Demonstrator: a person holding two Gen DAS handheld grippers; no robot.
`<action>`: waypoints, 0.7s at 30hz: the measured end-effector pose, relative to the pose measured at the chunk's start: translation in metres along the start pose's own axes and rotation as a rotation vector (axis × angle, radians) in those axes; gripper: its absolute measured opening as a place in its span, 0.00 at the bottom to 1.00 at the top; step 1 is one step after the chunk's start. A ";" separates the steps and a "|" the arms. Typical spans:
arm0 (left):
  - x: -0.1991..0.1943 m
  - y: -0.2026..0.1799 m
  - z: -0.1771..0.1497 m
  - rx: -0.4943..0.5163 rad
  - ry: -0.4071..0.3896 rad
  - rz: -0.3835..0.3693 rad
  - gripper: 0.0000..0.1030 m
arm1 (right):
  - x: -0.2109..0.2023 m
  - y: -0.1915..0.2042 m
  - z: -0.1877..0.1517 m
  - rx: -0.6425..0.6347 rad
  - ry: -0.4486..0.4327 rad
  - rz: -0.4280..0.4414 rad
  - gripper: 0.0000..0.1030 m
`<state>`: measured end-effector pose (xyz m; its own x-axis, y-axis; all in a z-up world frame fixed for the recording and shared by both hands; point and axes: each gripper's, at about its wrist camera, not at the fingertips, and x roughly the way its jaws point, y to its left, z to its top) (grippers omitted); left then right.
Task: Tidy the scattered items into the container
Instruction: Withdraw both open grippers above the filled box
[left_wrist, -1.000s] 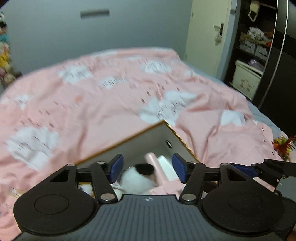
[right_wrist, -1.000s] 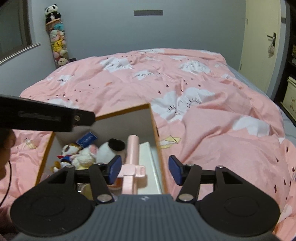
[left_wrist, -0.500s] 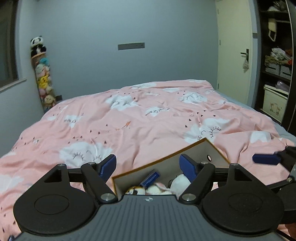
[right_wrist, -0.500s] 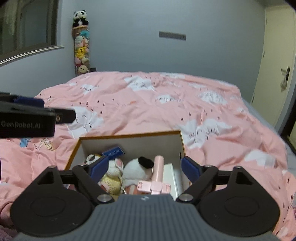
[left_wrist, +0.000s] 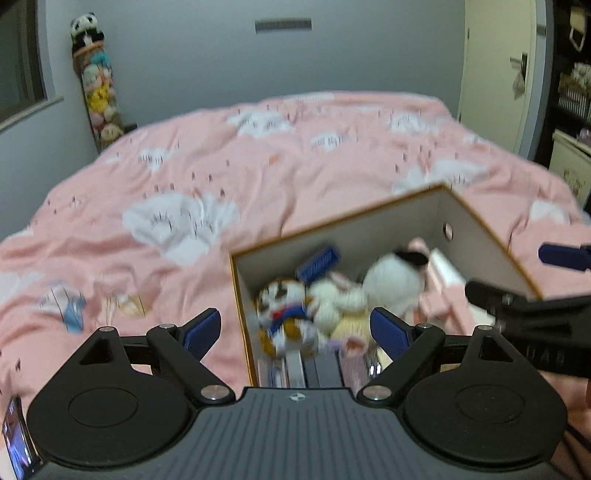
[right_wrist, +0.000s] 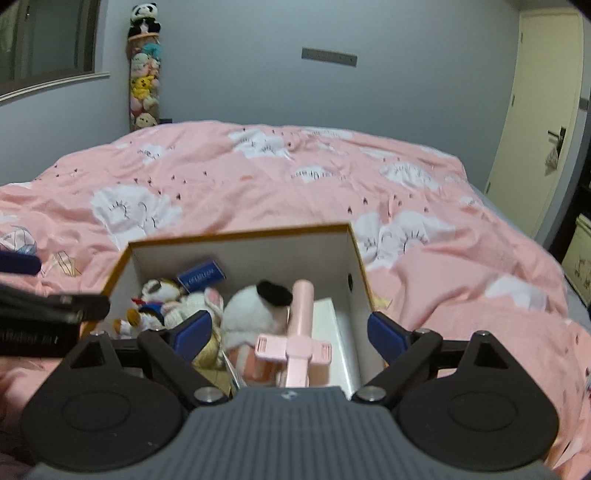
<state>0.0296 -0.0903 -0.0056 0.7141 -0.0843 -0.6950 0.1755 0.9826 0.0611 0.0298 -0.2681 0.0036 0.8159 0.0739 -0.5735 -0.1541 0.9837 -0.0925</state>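
A white cardboard box with an orange rim (left_wrist: 332, 225) (right_wrist: 240, 236) lies on the pink bed. Inside are a panda plush (right_wrist: 251, 310), a cream rabbit plush (left_wrist: 340, 299), a brown-and-white plush (right_wrist: 159, 291), a small blue box (right_wrist: 201, 275), a pink stick with a clamp (right_wrist: 301, 325) and a white carton (right_wrist: 332, 332). My left gripper (left_wrist: 295, 328) hovers over the box's near left wall, jaws opening, nothing held. My right gripper (right_wrist: 290, 328) hangs above the pink stick, jaws opening, pads clear of it. Each gripper shows at the other view's edge.
The pink cloud-print duvet (right_wrist: 295, 177) spreads around the box. A hanging column of plush toys (right_wrist: 144, 74) is at the far wall, a door (right_wrist: 543, 129) at the right, dark shelves (left_wrist: 572, 92) beyond it. A phone (left_wrist: 16, 443) sits at the lower left.
Both pairs of jaws have spread wider. The left view has swung and dropped, bringing the box's inside into sight. The right gripper has drawn back from the pink stick.
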 end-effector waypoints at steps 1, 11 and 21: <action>0.002 -0.001 -0.004 0.003 0.012 0.006 1.00 | 0.003 0.001 -0.003 0.005 0.007 0.000 0.90; 0.015 0.002 -0.019 -0.020 0.080 -0.005 1.00 | 0.018 0.012 -0.023 -0.027 0.065 0.040 0.90; 0.020 0.008 -0.023 -0.042 0.109 -0.004 1.00 | 0.030 0.016 -0.028 -0.012 0.126 0.068 0.90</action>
<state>0.0294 -0.0803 -0.0356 0.6347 -0.0723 -0.7694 0.1486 0.9885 0.0297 0.0366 -0.2543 -0.0379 0.7267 0.1188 -0.6766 -0.2141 0.9750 -0.0588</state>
